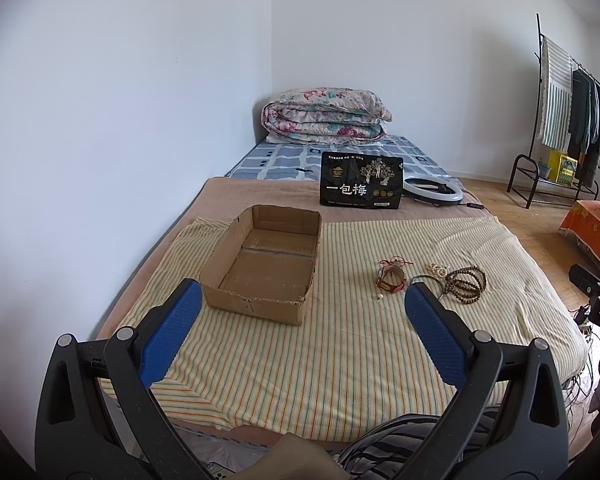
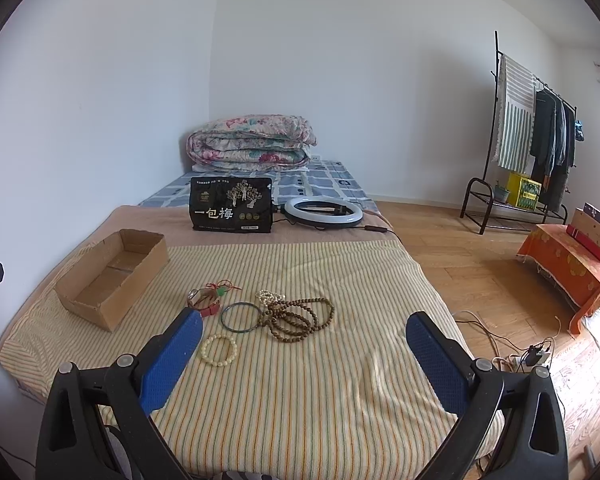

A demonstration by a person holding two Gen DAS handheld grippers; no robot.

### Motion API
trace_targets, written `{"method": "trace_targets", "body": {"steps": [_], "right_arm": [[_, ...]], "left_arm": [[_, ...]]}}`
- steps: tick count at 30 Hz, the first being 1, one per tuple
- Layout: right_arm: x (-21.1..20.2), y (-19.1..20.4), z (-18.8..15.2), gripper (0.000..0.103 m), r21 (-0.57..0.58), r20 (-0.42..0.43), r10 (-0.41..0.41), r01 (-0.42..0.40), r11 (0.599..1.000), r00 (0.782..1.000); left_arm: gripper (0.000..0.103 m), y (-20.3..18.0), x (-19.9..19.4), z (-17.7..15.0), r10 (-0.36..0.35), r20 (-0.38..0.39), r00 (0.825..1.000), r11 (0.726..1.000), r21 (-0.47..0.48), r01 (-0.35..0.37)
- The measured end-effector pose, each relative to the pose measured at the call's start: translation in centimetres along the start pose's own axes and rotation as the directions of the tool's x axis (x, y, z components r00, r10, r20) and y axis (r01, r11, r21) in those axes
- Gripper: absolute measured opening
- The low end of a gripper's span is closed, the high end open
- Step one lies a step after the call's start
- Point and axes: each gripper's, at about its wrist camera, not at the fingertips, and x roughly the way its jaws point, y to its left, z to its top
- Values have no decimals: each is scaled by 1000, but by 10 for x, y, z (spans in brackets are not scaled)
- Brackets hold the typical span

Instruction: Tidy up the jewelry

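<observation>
Two grippers hover above the bed's striped blanket point(image 2: 300, 380), both spread wide and holding nothing. On my left, the cardboard box point(image 1: 262, 262) sits empty under my left gripper point(image 1: 303, 334), apparently staged to receive the pieces. To its right lie a red-strapped watch point(image 2: 204, 300), green bangle point(image 2: 240, 317), pale bead bracelet point(image 2: 219, 350) and brown prayer beads point(image 2: 300, 317), clustered near my right gripper point(image 2: 304, 360).

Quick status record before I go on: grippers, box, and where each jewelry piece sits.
left gripper: open, holding nothing
right gripper: open, holding nothing
cardboard box: empty, on striped cloth
brown bead strand: on cloth, outside box
green bangle: beside brown beads
cream bead bracelet: nearest right gripper
red strap piece: nearest box
</observation>
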Motion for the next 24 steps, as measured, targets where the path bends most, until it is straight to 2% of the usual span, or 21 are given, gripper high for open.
{"method": "trace_targets", "body": {"steps": [24], "right_arm": [[7, -4, -3, 103, 3, -15, -8, 8, 1000, 1000]], "left_arm": [[103, -4, 11, -5, -12, -15, 1000, 1000, 4, 12]]}}
